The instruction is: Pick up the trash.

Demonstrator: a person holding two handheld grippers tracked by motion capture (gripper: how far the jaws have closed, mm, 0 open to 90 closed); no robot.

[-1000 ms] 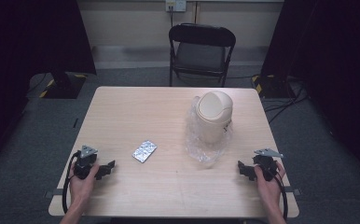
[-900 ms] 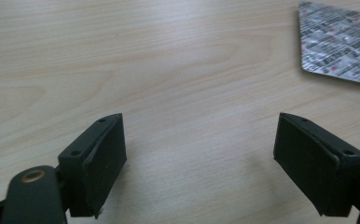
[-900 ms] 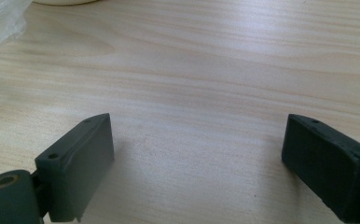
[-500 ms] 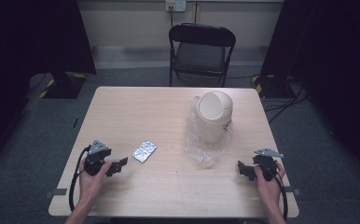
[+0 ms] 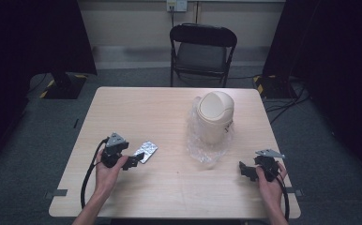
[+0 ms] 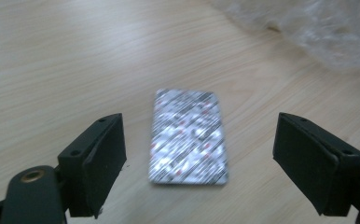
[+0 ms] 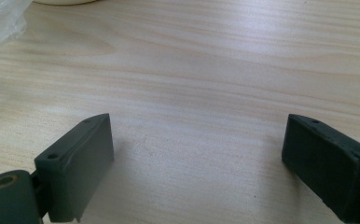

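**Foil pack lines up between your left jaws, nothing gripped yet**

Your left gripper [image 6: 199, 154] is spread wide, and the foil blister pack [image 6: 189, 136] lies flat on the table [image 5: 169, 112] in the gap between its jaws, closer to the left jaw than to the right and touching neither. Its long side runs straight away from you along the jaws' line, with its near edge about level with the jaw tips. In the high view the left gripper [image 5: 131, 161] sits just beside the blister pack [image 5: 146, 151].

The main risk is the pack's thinness. It lies flush on the wood, so if you close with the tips riding above it, you will likely clamp air; if you press down hard, the pads may skid it forward or buckle the foil. Being off-centre, the nearer jaw would probably reach it first and push it sideways.

Your right gripper [image 7: 197, 158] is also released, jaws wide over bare wood, well apart from the bin [image 5: 214, 116] and its clear plastic bag [image 5: 202, 149].
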